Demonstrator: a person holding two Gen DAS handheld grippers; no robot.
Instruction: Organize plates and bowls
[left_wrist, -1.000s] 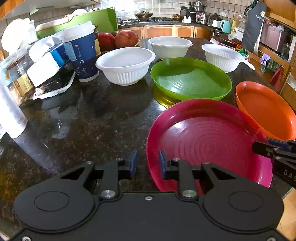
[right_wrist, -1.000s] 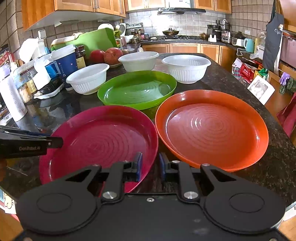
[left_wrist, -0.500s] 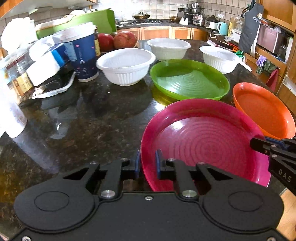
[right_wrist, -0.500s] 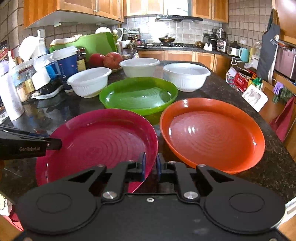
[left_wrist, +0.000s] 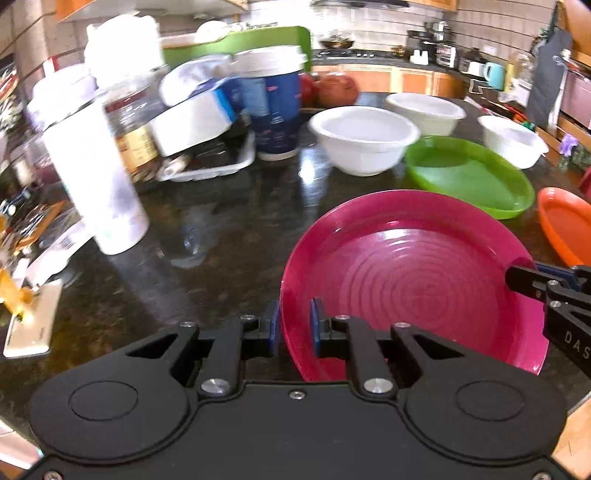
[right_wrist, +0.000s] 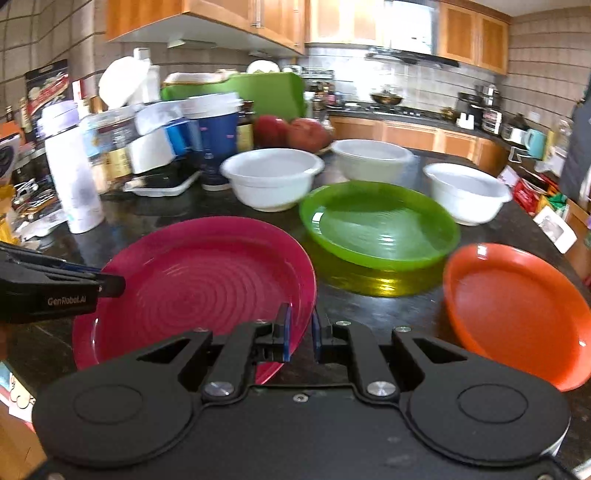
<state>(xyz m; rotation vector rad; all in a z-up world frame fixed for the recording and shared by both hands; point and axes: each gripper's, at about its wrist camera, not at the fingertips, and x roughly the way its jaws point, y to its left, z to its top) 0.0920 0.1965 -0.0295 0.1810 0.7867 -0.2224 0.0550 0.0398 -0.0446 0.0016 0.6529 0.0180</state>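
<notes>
With both grippers on the red plate (left_wrist: 413, 280), L gripper (left_wrist: 293, 325) has its blue pads either side of the plate's left rim, narrow gap, clamped on it; R gripper (right_wrist: 301, 330) does the same on the plate's right rim, pads close together w/ the rim between them. In the L wrist view the plate looks tilted, near edge down by the fingers, but whether it's fully off the dark granite counter (left_wrist: 221, 236) can't be told. Green plate (right_wrist: 378, 225) sits just behind it, in the middle of the counter; orange plate (right_wrist: 517, 310) is to the right, near the counter edge, apart from both. Three white bowls stand behind the plates: left bowl (right_wrist: 271, 177), center bowl (right_wrist: 371, 158), right bowl (right_wrist: 467, 190), the right one just beside the green plate's far rim. Far left is clutter: blue paper cup (left_wrist: 273, 107) w/ white lid, white bottle (left_wrist: 98, 184), a jar (left_wrist: 129, 133), red apples (right_wrist: 291, 131) behind the bowls, green cutting board (right_wrist: 266, 90) propped upright at the back. Left-side stuff is motion-blurred, so labels unreadable.
</notes>
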